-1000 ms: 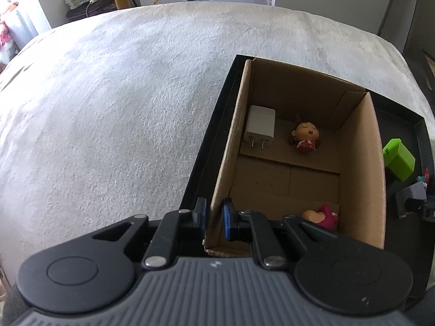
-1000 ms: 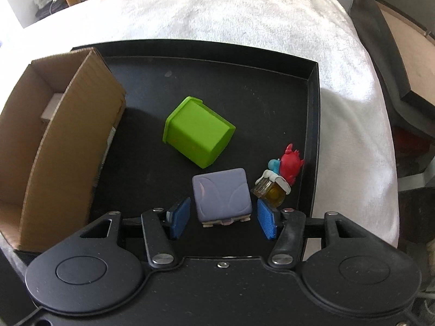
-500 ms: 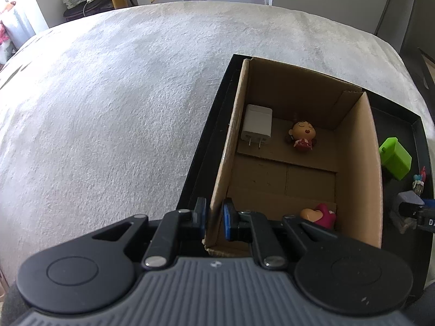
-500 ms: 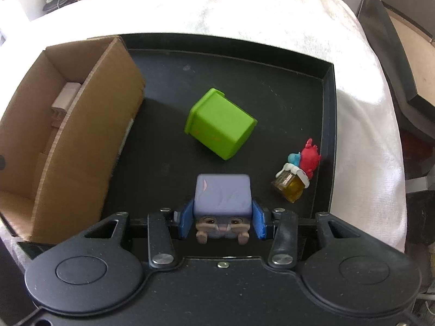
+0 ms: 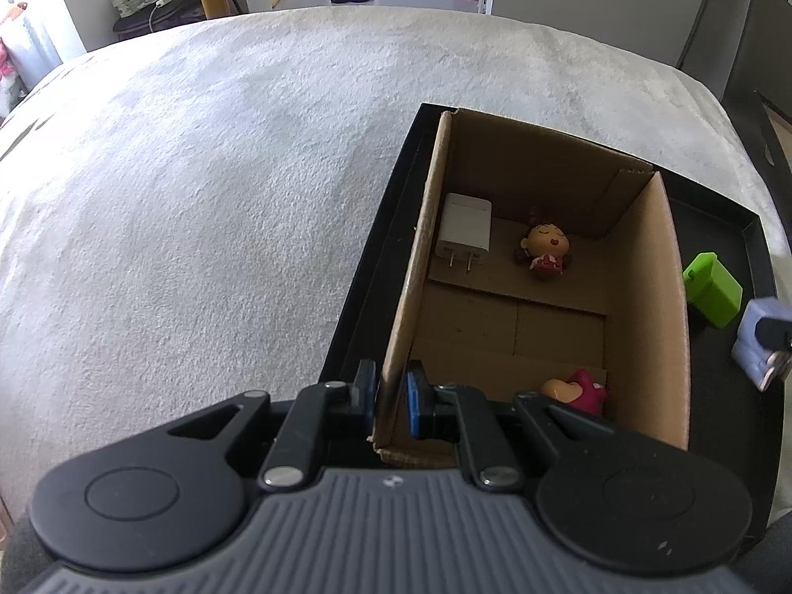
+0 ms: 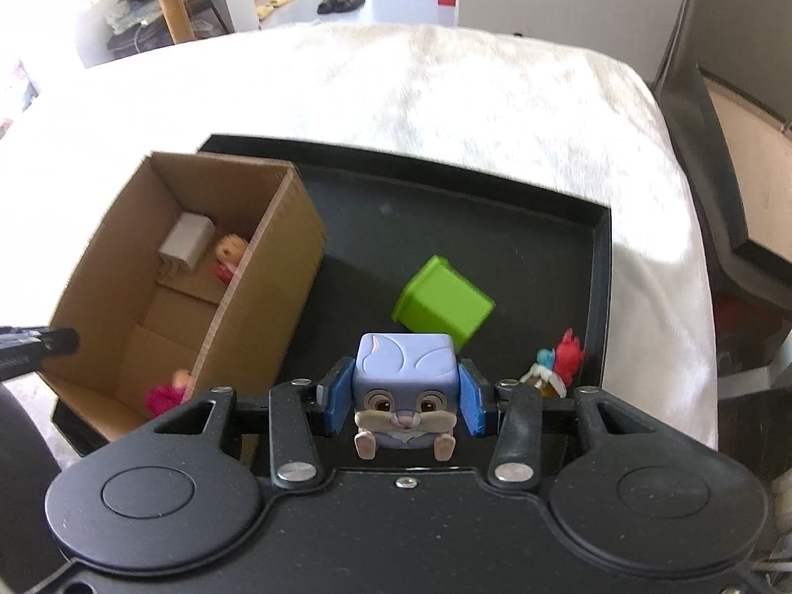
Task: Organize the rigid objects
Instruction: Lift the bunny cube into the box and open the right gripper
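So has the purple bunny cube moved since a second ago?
Yes. The right gripper closed on the bunny cube and lifted it off the black tray, above the green block.

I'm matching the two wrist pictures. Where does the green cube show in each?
Left wrist: green cube at the far right edge, on the black tray, right of the cardboard box.
Right wrist: green cube near centre, just beyond the held bunny cube.
Shared landmark: the white charger inside the box.
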The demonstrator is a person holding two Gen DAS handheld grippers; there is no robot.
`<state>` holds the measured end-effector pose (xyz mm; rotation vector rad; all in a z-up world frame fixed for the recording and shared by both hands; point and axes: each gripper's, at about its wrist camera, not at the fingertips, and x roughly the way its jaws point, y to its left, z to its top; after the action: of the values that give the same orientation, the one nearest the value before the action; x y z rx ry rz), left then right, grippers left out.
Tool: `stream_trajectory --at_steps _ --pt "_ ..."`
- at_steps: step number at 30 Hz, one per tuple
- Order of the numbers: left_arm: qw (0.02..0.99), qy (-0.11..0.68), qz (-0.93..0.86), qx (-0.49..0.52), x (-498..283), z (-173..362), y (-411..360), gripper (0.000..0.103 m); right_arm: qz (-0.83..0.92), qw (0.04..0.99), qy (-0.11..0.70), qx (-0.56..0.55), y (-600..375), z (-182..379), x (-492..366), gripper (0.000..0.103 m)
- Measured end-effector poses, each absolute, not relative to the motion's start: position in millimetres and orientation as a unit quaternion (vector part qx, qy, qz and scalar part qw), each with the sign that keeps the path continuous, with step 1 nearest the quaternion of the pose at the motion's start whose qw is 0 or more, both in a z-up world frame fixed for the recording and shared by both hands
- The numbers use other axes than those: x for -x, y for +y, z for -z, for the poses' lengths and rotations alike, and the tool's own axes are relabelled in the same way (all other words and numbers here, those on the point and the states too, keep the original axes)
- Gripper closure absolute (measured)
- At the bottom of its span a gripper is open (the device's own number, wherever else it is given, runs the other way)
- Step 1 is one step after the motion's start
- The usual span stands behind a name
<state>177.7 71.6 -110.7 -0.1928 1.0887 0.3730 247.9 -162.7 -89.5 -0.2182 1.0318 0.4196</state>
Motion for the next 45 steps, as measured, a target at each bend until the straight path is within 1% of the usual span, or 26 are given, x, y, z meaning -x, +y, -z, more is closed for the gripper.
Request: stream_trajectory --at_steps 10,19,45 --pt "0.836 0.511 -0.171 0.099 -175 109 73 0.091 -0.218 0.854 0.461 0.103 -142 59 -249 0.060" --pt "0.838 0.509 -0.167 0.106 -174 109 76 0.092 -0.232 0.856 0.450 0.109 -124 49 -249 0.060" --pt "0.839 0.504 -0.160 0.126 -173 110 82 0.092 -0.287 0.836 0.453 0.115 -56 53 -249 0.060"
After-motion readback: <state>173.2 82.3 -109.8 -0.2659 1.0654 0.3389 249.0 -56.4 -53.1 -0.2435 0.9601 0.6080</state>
